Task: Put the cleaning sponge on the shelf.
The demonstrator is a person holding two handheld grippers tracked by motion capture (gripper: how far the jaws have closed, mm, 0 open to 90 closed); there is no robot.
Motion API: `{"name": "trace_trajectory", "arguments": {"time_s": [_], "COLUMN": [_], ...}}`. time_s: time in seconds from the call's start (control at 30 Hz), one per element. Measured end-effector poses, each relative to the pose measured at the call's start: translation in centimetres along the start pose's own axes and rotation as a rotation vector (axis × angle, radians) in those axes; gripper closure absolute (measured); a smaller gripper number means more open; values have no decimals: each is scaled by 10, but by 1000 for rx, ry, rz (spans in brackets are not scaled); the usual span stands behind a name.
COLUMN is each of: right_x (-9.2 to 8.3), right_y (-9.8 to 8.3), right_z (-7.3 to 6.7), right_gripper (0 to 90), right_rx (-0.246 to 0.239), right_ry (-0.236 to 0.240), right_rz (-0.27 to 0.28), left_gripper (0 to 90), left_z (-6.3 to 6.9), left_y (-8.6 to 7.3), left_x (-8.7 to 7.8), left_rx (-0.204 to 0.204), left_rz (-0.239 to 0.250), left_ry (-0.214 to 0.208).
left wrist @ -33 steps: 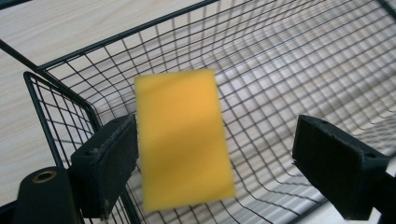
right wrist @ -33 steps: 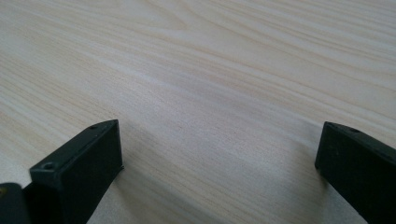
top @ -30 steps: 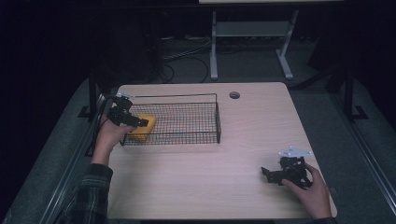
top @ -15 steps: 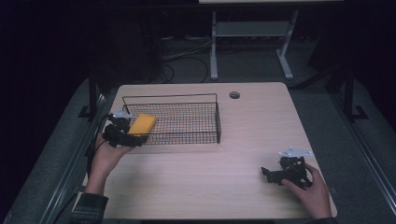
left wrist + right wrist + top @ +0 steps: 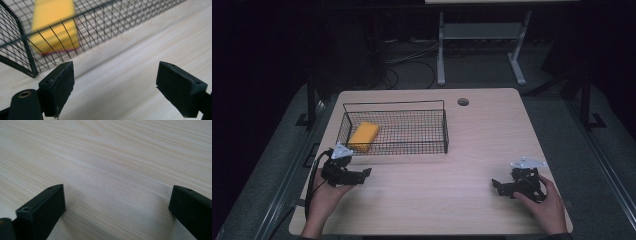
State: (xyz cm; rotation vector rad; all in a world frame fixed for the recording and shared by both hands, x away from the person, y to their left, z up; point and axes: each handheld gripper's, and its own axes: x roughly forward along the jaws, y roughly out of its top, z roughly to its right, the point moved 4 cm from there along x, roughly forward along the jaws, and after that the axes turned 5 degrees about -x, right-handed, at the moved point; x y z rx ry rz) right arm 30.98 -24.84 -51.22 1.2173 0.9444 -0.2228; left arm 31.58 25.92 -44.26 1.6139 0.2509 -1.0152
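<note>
Light wood table (image 5: pixel 472 145), pale grain, round grommet hole near the far edge. Black wire basket (image 5: pixel 395 127) stands toward the far left corner; yellow sponge (image 5: pixel 363 135) lies flat inside at the basket's left end, pink underside visible through the mesh in the left gripper view. Left gripper (image 5: pixel 357 176) rests on the table near the left edge, just outside the basket's near wall, jaws spread wide, holding nothing. Right gripper (image 5: pixel 498 186) sits by the near right corner, jaws likewise wide apart over bare wood, empty.
</note>
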Motion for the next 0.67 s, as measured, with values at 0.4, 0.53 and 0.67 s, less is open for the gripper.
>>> {"name": "trace_trajectory", "arguments": {"time_s": [0.4, 0.53, 0.67], "right_x": [0, 0, 0], "right_y": [0, 0, 0], "right_z": [0, 0, 0], "right_gripper": [0, 0, 0], "right_rx": [2, 1, 4], "right_ry": [0, 0, 0], "right_rz": [1, 0, 0], "left_gripper": [143, 142, 137], "left_z": [3, 1, -1], "left_y": [-38, -42, -47], "left_x": [15, 17, 21], "left_rx": [3, -9, -10], "left_rz": [-42, -32, -54], "left_ry": [-9, -19, -23]}}
